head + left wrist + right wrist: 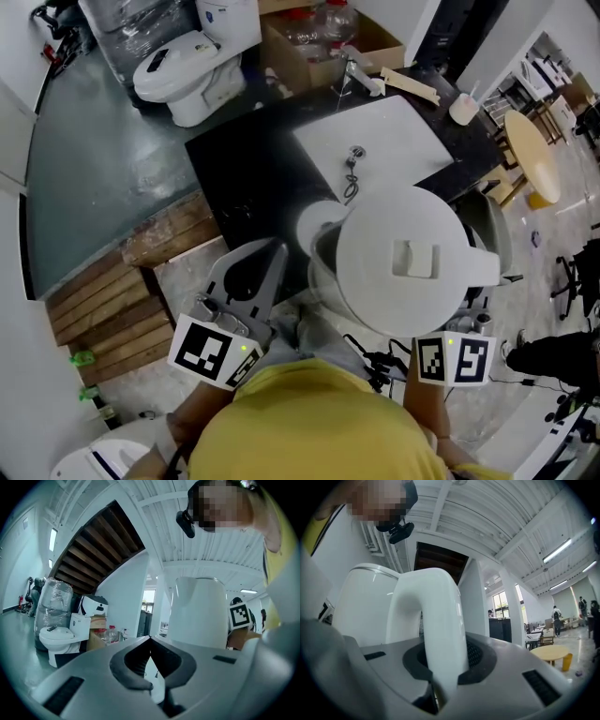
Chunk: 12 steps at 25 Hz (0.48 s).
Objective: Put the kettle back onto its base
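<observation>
A white kettle [403,258] hangs over the near edge of the black table [234,178], seen from above in the head view. My right gripper [473,305] is shut on its curved handle [436,620], which fills the gap between the jaws in the right gripper view. A white round base [314,230] peeks out at the kettle's left edge, with a cord [352,173] running from it across the table. My left gripper [272,253] hovers left of the kettle, its tips [150,641] touching with nothing between them. The kettle body [197,613] stands just right of it.
A white board [375,141] lies on the black table beyond the base. Farther off are a toilet [187,61], a cardboard box of bottles [319,42] and a faucet [356,70]. A wooden pallet [122,300] sits at the left, a round yellow table [532,155] at the right.
</observation>
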Available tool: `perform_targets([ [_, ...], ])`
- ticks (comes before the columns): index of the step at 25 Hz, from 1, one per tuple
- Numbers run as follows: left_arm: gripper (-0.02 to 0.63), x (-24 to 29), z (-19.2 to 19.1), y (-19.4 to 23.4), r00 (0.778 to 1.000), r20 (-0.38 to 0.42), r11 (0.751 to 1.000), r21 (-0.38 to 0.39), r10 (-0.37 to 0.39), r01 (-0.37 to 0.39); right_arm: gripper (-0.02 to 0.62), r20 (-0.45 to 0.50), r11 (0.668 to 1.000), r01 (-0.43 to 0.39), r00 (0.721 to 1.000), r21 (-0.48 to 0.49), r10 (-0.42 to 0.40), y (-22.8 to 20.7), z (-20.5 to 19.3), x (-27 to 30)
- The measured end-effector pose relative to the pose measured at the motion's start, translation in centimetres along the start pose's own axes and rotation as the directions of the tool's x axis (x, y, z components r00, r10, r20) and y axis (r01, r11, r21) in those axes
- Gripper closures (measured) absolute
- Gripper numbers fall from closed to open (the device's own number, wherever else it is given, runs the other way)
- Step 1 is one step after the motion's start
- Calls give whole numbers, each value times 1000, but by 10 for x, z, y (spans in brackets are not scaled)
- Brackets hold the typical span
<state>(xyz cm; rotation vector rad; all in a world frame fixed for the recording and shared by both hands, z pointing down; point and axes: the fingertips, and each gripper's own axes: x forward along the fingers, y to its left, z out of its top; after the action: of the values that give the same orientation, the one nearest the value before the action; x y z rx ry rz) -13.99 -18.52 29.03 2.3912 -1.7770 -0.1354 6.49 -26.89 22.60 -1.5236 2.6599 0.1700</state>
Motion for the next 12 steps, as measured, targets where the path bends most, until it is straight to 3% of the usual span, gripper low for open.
perform_targets([
  [7,597,16,-18,2,999,-37,1000,10,-7,7,528,-5,1000,-1,1000,3,1,-10,-23,23],
  [12,597,25,-32,6,999,-49,1000,-29,-14,13,528,-17,1000,2,1000,4,-1,-11,-44,35],
])
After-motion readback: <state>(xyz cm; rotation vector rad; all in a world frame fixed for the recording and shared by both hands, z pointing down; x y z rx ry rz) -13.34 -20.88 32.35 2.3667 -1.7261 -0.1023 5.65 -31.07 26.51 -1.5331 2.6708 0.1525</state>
